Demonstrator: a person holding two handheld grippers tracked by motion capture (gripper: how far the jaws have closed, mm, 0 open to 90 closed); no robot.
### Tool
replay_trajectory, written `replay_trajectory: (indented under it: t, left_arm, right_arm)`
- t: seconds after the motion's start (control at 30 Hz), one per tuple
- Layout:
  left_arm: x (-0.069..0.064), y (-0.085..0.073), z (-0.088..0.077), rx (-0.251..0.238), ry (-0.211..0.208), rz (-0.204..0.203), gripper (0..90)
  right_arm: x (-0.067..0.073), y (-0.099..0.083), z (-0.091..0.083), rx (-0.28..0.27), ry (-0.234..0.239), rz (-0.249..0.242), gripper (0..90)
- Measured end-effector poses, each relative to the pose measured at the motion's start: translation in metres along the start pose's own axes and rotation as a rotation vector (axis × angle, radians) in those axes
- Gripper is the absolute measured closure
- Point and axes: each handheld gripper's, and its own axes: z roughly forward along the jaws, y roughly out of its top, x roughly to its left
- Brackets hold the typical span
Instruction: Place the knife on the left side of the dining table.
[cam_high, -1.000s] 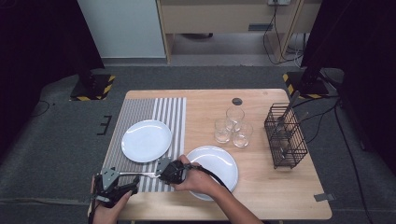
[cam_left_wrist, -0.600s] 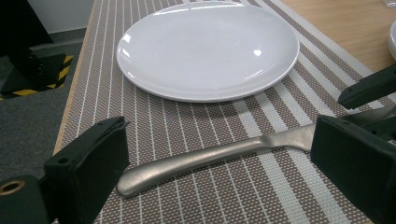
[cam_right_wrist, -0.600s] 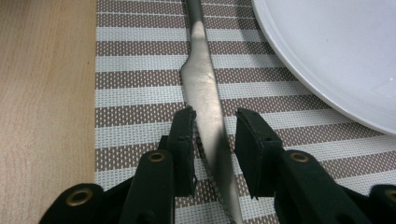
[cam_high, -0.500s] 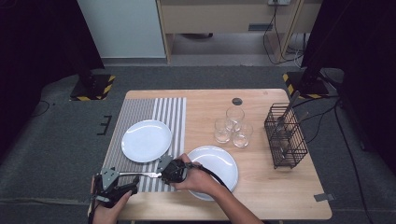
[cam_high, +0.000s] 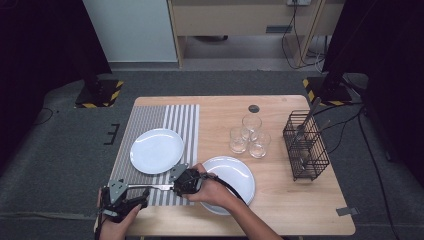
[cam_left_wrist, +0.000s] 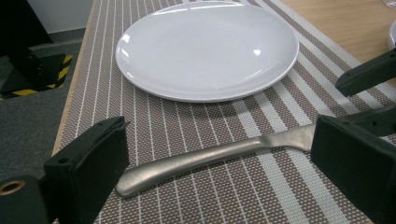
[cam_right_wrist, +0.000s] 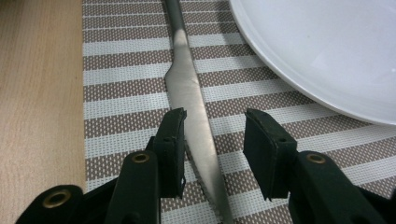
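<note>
A steel table knife (cam_high: 152, 187) lies flat on the striped placemat (cam_high: 150, 117), near the table's front edge. In the right gripper view its blade (cam_right_wrist: 187, 93) runs between the jaws of my right gripper (cam_right_wrist: 215, 116), which have just been opening. The pads stand off the blade, the left one close beside it. My right gripper (cam_high: 174, 185) points left along the knife. My left gripper (cam_high: 141, 196) sits at the handle end, open. The handle (cam_left_wrist: 196, 161) lies on the mat between its wide-set jaws (cam_left_wrist: 222, 135). A white plate (cam_high: 156, 150) rests on the mat just beyond the knife.
A second white plate (cam_high: 235, 172) lies on the bare wood under my right hand. Three clear glasses (cam_high: 247, 135) stand mid-table. A black wire basket (cam_high: 306, 147) with cutlery stands at the right. A small black disc (cam_high: 254, 108) lies near the far edge.
Both hands and the knife stay where they were. The right gripper's jaws look slightly wider apart around the blade.
</note>
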Motion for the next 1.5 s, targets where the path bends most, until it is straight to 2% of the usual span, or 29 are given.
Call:
replay_trajectory:
  t: [0.17,0.47,0.83,1.07,1.27,1.5]
  left_arm:
    - [0.000,0.000,0.000,0.001,0.000,0.000,3.7]
    - [-0.001,0.000,0.001,0.001,-0.002,0.000,3.8]
    - [-0.001,0.000,0.001,0.001,-0.004,-0.001,3.7]
    - [-0.001,0.000,0.001,0.002,-0.004,-0.003,3.7]
    - [-0.001,0.000,0.001,0.001,-0.004,-0.003,3.7]
    - [0.000,0.000,0.000,-0.001,-0.002,-0.003,3.7]
  right_arm:
    - [-0.002,0.001,-0.003,-0.019,-0.032,0.011,60.4]
    - [-0.006,0.002,0.000,-0.003,-0.080,0.011,62.8]
    - [-0.008,0.001,0.008,0.023,-0.088,-0.001,63.4]
    - [-0.007,0.000,0.008,0.031,-0.069,-0.011,63.7]
    - [-0.007,0.001,0.006,0.020,-0.077,0.011,61.9]
    - [-0.007,0.002,0.002,0.005,-0.082,0.014,58.6]
